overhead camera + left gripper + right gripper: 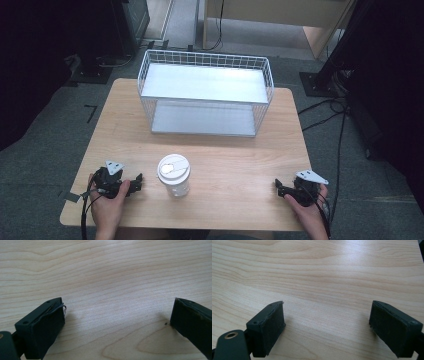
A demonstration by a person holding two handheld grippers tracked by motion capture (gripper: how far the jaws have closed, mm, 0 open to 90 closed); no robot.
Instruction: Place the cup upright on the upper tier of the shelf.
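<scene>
On table (240,165) | cup (174,176): no legible writing | both grippers' jaws apart

Soft overhead light, dark room edges, slightly blurred pictures.
</scene>
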